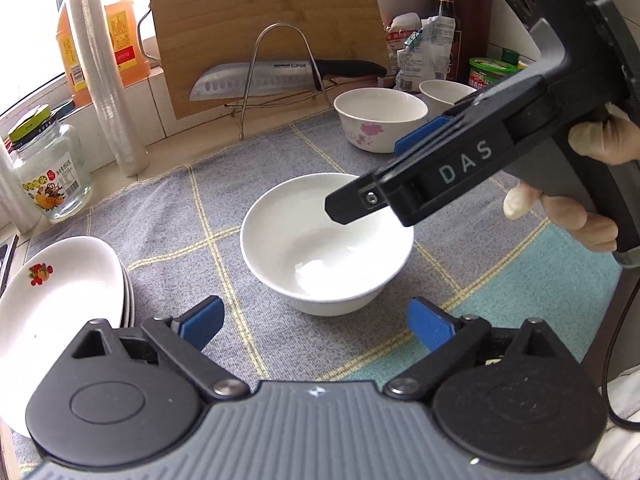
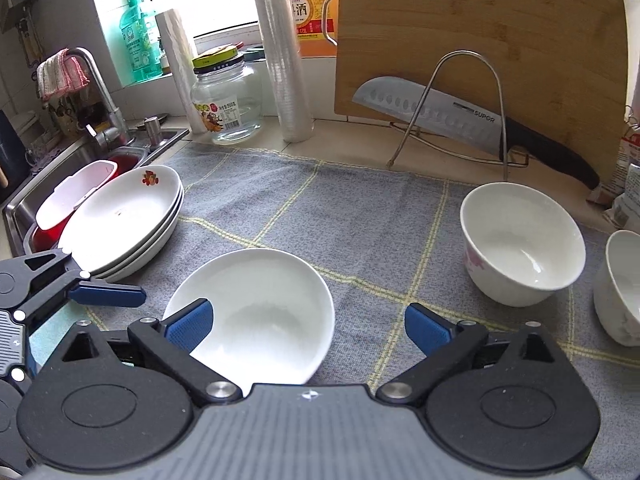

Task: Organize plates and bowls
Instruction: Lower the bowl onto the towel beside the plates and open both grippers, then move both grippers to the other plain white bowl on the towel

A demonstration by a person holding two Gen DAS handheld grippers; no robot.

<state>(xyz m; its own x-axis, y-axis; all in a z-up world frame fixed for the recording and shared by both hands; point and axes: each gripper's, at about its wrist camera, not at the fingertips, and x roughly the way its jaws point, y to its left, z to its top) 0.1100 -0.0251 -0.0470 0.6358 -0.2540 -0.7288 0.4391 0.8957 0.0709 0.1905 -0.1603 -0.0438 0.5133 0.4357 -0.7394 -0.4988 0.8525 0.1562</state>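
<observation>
A plain white bowl [image 1: 326,244] stands upright on the grey checked cloth [image 1: 168,216]. My left gripper [image 1: 316,324] is open just in front of it, with nothing between its blue pads. My right gripper [image 1: 368,176] reaches in from the right, open, with one finger over the bowl's far rim and the other outside it. In the right wrist view the same bowl [image 2: 256,312] lies between the wide-apart fingers of the right gripper [image 2: 308,328], and neither pad presses on it. A stack of white plates [image 2: 124,216] sits at the left, by the left gripper [image 2: 108,294].
Two flowered bowls [image 2: 520,240] [image 2: 620,288] stand at the right. Behind them a knife [image 2: 460,120] rests on a wire stand against a wooden cutting board [image 2: 480,32]. A glass jar [image 2: 226,104], stacked plastic cups [image 2: 284,60] and a sink [image 2: 80,160] line the back left.
</observation>
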